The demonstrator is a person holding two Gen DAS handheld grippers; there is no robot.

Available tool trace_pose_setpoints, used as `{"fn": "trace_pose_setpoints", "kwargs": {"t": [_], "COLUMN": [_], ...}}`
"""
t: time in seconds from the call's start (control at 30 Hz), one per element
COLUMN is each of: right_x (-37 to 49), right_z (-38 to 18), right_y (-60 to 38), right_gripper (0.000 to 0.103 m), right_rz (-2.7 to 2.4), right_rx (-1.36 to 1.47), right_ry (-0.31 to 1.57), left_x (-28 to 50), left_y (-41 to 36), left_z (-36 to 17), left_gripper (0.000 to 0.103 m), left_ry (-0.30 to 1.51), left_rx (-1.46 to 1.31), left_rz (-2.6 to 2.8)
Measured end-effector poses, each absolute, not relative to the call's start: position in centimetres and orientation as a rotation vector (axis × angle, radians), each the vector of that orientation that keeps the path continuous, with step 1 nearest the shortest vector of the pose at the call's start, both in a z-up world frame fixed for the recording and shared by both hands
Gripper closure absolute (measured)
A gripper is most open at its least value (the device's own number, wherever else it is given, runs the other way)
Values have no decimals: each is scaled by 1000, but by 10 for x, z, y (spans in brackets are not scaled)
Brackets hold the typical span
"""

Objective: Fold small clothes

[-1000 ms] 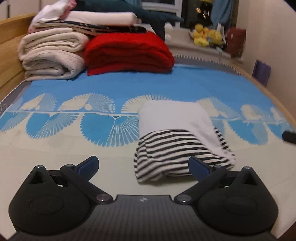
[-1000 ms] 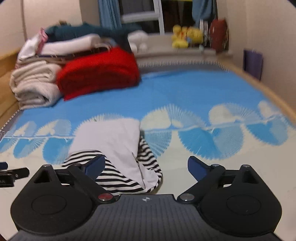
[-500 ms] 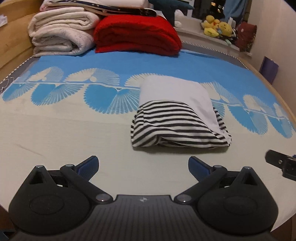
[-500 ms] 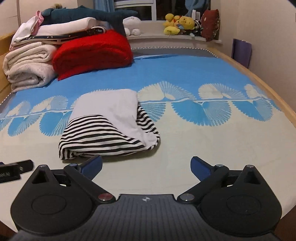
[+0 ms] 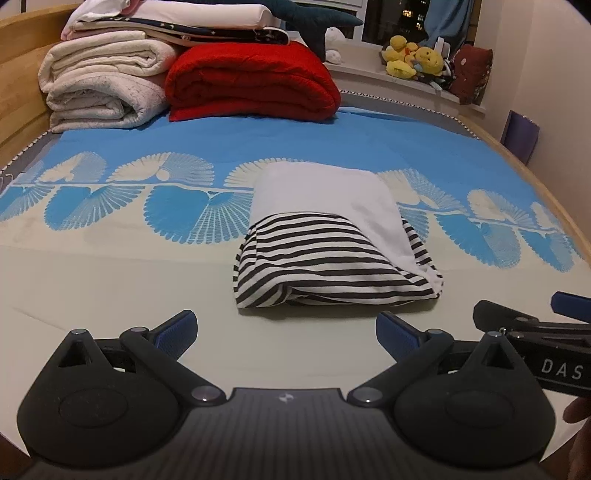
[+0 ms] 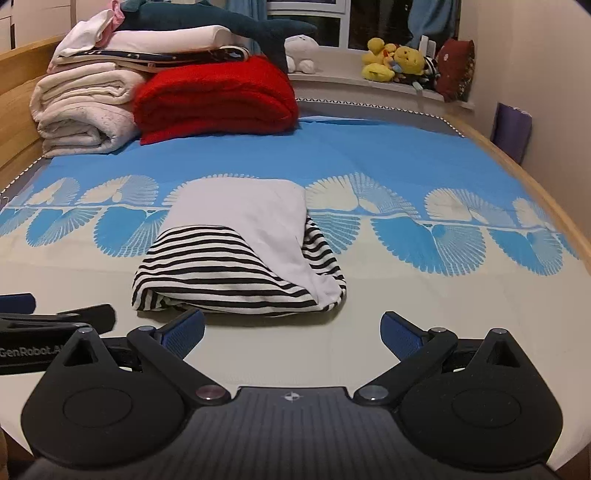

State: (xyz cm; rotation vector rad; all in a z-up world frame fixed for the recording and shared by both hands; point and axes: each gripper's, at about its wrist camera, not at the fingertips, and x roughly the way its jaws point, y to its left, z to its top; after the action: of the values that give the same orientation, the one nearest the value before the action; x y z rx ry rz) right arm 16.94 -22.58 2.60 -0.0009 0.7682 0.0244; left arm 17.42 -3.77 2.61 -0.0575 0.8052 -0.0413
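The folded striped garment (image 5: 334,258) lies in the middle of the frame on the bed, a compact bundle with black-and-white stripes on its near part and a plain white panel (image 5: 325,192) laid over the far part and running down its right side. In my right wrist view the same bundle (image 6: 236,266) sits a little left of centre, its near folded edge just beyond my fingertips.

My left gripper (image 5: 286,328) fills the lower part of its frame, jaws spread wide and empty, the blue pads (image 5: 173,330) apart from the cloth and holding nothing. My right gripper (image 6: 291,330) is likewise released, its fingers wide apart with nothing between them; its left pad (image 6: 183,330) is near the bundle's front edge, though I cannot tell if it touches. Each gripper shows at the edge of the other's view: the right one (image 5: 532,325) at lower right, the left one (image 6: 55,319) at lower left.

The bundle rests on a bedsheet (image 5: 110,266), cream near me and blue with pale fan shapes farther up. In the upper left of the frame a stack of cream blankets (image 5: 99,88) sits beside a folded red blanket (image 5: 251,85), touching it. A dark blue plush shark (image 6: 221,22) lies on top of the pile. Yellow plush toys (image 5: 410,59) sit on the window ledge at upper right.
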Motion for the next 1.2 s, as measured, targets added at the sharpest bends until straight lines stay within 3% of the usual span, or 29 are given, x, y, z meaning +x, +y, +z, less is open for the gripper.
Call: {"fn": "trace_pose_setpoints", "kwargs": {"t": [1.2], "right_x": [174], "right_z": [22], "right_y": [-219], "right_gripper": [2], "right_rz": [18], "right_rx": [-21], "right_ry": [777], "left_x": [179], "left_y": [-33], "left_z": [19], "left_gripper": [0], "left_ry": [828], "left_rx": [-68], "left_rz": [-35]}}
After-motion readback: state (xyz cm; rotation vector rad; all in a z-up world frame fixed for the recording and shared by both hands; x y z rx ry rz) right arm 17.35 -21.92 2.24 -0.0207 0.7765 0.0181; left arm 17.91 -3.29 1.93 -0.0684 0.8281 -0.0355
